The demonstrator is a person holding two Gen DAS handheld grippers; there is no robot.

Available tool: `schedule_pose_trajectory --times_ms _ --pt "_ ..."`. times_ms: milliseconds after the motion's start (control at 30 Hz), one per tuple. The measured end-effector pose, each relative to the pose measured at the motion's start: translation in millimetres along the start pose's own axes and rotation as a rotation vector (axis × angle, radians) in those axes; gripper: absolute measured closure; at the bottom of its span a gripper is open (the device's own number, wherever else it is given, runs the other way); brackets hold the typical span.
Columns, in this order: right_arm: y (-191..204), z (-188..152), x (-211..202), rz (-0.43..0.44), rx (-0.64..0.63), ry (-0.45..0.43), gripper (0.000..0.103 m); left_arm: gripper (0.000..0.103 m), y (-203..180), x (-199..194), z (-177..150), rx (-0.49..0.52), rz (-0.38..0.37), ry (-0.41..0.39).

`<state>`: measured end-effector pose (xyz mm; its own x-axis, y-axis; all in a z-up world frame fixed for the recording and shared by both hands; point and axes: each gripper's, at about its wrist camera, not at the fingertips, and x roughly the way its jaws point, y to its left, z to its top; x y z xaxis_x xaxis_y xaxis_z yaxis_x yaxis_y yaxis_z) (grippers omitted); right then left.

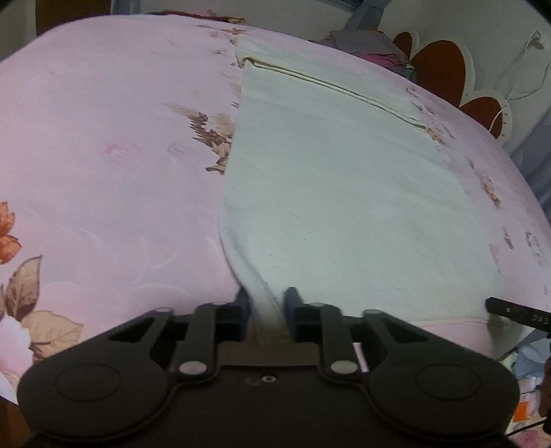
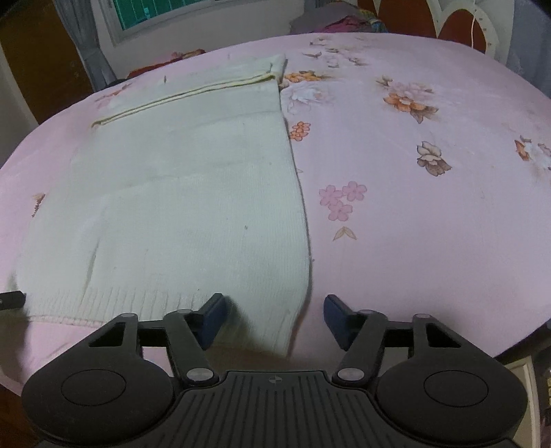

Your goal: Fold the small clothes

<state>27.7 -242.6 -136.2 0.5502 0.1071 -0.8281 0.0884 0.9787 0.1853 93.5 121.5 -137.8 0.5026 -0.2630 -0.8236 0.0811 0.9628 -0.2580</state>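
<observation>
A pale cream knitted garment (image 1: pixel 344 179) lies flat on the pink floral bedsheet (image 1: pixel 103 138), with a folded layer at its far end. My left gripper (image 1: pixel 267 306) is shut on the garment's near left corner, and the cloth bunches up between its fingers. In the right wrist view the garment (image 2: pixel 179 206) spreads left of centre. My right gripper (image 2: pixel 273 317) is open, and its jaws straddle the garment's near right corner without closing on it. A fingertip of the right gripper shows at the right edge of the left wrist view (image 1: pixel 516 313).
The bedsheet (image 2: pixel 413 206) spreads wide to the right of the garment. A headboard with red heart shapes (image 1: pixel 444 69) and a pile of clothes (image 1: pixel 372 44) stand at the far side. A window (image 2: pixel 193 13) is behind the bed.
</observation>
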Motion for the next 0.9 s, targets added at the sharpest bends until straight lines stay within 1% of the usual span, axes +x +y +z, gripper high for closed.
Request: schedule_pose_trajectory --times_ms 33,67,100,133,167,233,333,500,667,800,900 --pt "0.5 0.1 -0.4 0.013 0.005 0.002 0.057 0.097 0.0 0.6 0.5 -0.003 -0.014 0.003" --pt "1.4 0.3 -1.0 0.023 0.006 0.007 0.064 0.097 -0.6 0.7 1.2 -0.001 -0.02 0.003" --pt "3.3 0.6 -1.5 0.029 -0.005 0.01 0.079 0.098 -4.0 1.0 3.7 0.005 -0.02 -0.003" --pt "4.6 1.1 -1.7 0.045 -0.008 0.015 0.089 0.098 -5.1 -0.4 3.7 0.008 -0.024 -0.01" --pt "5.7 2.8 -3.0 0.071 -0.006 0.023 0.095 0.098 -5.2 -1.2 4.4 0.006 -0.028 -0.018" --pt "9.1 4.8 -5.8 0.078 -0.015 0.017 0.096 0.099 -6.7 -6.2 7.5 0.007 -0.04 -0.045" --pt "10.3 13.0 -16.7 0.12 0.002 -0.026 0.096 0.099 -9.9 -16.5 18.6 0.014 -0.056 -0.105" --pt "12.2 44.1 -35.4 0.147 0.019 -0.126 0.096 0.099 -18.4 -29.4 58.9 0.012 -0.076 -0.211" --pt "13.0 94.5 -35.2 0.176 0.044 -0.219 0.096 0.099 -26.9 -26.0 110.2 0.011 -0.084 -0.292" --pt "9.6 139.3 -16.1 0.194 0.062 -0.257 0.096 0.099 -35.5 -7.4 155.1 0.012 -0.069 -0.337" --pt "9.0 173.6 3.7 0.201 0.067 -0.281 0.096 0.099 -39.4 13.9 186.4 0.001 -0.071 -0.344"
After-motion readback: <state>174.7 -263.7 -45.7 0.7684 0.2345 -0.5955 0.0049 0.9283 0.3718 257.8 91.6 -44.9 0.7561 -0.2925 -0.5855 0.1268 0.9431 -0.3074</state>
